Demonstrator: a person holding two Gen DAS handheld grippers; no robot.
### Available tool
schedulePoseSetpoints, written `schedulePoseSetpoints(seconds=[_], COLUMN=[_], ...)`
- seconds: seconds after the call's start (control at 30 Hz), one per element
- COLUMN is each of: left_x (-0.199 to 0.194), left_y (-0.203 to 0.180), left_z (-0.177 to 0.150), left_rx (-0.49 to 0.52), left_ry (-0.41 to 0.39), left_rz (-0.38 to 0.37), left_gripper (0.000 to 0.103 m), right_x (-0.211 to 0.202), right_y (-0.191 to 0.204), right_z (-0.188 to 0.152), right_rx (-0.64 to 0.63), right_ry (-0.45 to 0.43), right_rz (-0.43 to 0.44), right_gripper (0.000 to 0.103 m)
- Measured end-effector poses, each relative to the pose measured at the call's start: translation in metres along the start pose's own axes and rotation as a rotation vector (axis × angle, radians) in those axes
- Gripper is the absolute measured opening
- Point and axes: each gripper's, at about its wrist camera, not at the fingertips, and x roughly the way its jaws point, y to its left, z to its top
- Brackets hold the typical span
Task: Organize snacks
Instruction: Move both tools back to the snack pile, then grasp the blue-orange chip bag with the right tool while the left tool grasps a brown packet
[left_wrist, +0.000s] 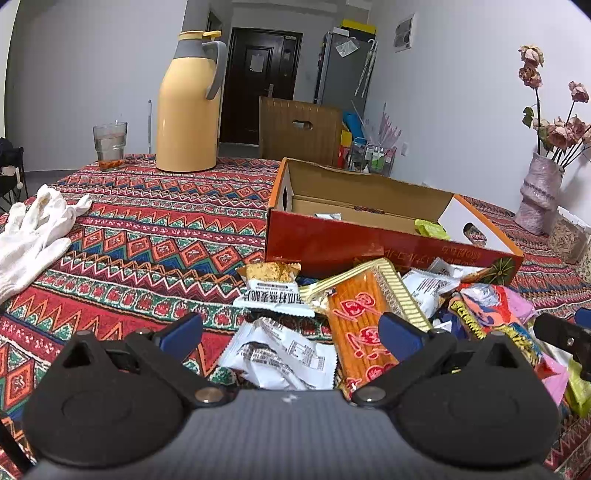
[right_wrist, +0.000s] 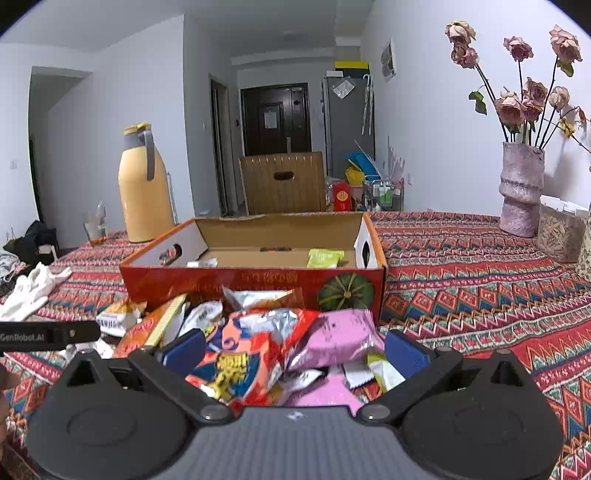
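A pile of snack packets lies on the patterned tablecloth in front of a red cardboard box. My left gripper is open above a crumpled white packet, with an orange stick-snack packet by its right finger. My right gripper is open over a red and blue foil bag and a pink packet. Inside the box lie a green packet and a small white one. The left gripper's tip shows at the left edge of the right wrist view.
A yellow thermos and a glass stand at the table's far left. White gloves lie to the left. A pink vase of dried roses and a clear container stand far right.
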Motion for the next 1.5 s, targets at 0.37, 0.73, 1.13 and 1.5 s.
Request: schedulePoseSetpoints(seconds=[0.37, 0.73, 1.13, 1.5], left_x=[0.005, 0.010, 0.009, 0.010], left_y=[0.007, 0.016, 0.018, 0.017], left_z=[-0.003, -0.002, -0.002, -0.002], left_rx=[-0.044, -0.092, -0.107, -0.108], left_ry=[0.022, 0.052, 0.054, 0.066], left_rz=[-0.024, -0.033, -0.057, -0.034], left_gripper=[0.103, 0.103, 0.103, 0.103], right_x=[0.010, 0.061, 0.054, 0.018], right_y=[0.018, 0.044, 0.034, 0.022], right_z=[0.011, 0.024, -0.004, -0.006], right_rx=[-0.009, -0.024, -0.002, 0.026], right_ry=[0.028, 0.231, 0.257, 0.099], right_rz=[0.023, 0.024, 0.011, 0.007], right_gripper=[0.101, 0.087, 0.064, 0.061])
